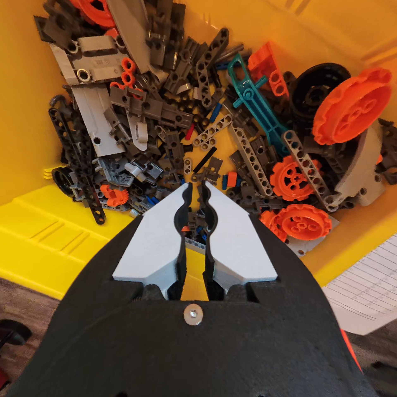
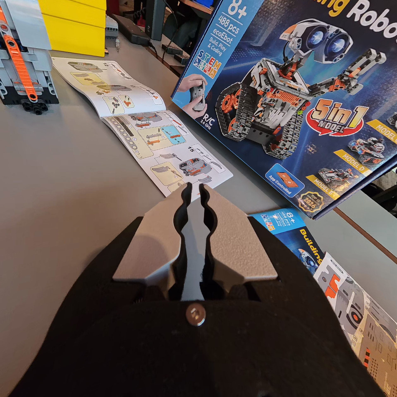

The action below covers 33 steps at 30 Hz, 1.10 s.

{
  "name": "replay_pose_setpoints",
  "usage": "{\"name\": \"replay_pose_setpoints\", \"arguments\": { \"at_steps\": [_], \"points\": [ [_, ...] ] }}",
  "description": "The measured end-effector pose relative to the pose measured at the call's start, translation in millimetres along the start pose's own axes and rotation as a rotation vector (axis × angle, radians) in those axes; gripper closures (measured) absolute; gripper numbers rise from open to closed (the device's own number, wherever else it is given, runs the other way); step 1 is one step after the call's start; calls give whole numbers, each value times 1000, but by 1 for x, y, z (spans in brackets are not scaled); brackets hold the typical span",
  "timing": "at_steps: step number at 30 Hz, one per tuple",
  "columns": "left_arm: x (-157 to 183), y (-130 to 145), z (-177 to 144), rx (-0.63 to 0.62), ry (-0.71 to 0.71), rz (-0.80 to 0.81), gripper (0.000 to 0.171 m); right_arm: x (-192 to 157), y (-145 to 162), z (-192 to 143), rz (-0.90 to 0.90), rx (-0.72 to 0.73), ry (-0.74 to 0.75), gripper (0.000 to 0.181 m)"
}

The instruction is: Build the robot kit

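Note:
In the left wrist view my left gripper [image 1: 196,185] hangs over a yellow bin [image 1: 25,107] holding a pile of grey, black and orange building-set parts. Its jaws are nearly together, with only a narrow slit. The tips are just short of a small dark grey connector [image 1: 207,173] and a short black axle [image 1: 204,160]. Dark parts show through the slit; I cannot tell whether any is pinched. In the right wrist view my right gripper [image 2: 195,186] is over a grey table [image 2: 53,182], jaws nearly together and empty, tips at the near corner of an open instruction booklet [image 2: 150,129].
The bin also holds a large orange wheel [image 1: 352,105], a teal lever piece [image 1: 255,101] and orange gears [image 1: 294,178]. A lined paper sheet [image 1: 365,285] lies beside the bin. On the table stand a partly built grey and orange model [image 2: 23,64], a propped kit box [image 2: 300,96] and a yellow bin [image 2: 75,32]. About 50 centimetres separates my left fingertips from my right.

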<state>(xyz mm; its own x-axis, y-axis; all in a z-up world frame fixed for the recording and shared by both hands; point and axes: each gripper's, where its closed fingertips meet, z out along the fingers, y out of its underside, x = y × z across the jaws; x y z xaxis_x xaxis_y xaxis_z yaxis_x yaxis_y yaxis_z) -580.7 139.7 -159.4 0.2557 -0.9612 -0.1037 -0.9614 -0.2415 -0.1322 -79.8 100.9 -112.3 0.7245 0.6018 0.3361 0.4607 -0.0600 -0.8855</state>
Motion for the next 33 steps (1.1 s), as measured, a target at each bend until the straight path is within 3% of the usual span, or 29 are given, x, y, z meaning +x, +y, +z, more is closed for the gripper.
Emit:
{"name": "replay_pose_setpoints", "arguments": {
  "at_steps": [3,7,12,15,19,21,25,28,30,33],
  "points": [
    [-12,-4,4,-8,-43,-5,163,2,3,0,7,-7,5,176],
    [-47,-13,-11,56,-176,-164,158,4,4,0,15,-5,10,176],
    [-73,-13,-26,124,-180,-417,143,2,5,2,14,-15,3,176],
    [-77,-24,-29,217,-129,-515,142,2,6,3,6,-18,5,176],
    [-62,-38,-17,223,24,-612,111,2,8,3,11,-24,7,176],
    [-55,-48,-11,232,68,-627,111,2,8,4,13,-24,7,176],
    [-64,-41,-3,141,-61,-620,92,2,8,4,5,-26,8,176],
    [-50,-47,-11,181,-35,-602,112,3,8,3,0,-27,12,176],
    [-25,-55,-22,243,85,-597,106,3,8,3,0,-27,13,176],
    [14,-46,-30,228,206,-552,96,2,9,4,11,-28,4,176]
  ]
}}
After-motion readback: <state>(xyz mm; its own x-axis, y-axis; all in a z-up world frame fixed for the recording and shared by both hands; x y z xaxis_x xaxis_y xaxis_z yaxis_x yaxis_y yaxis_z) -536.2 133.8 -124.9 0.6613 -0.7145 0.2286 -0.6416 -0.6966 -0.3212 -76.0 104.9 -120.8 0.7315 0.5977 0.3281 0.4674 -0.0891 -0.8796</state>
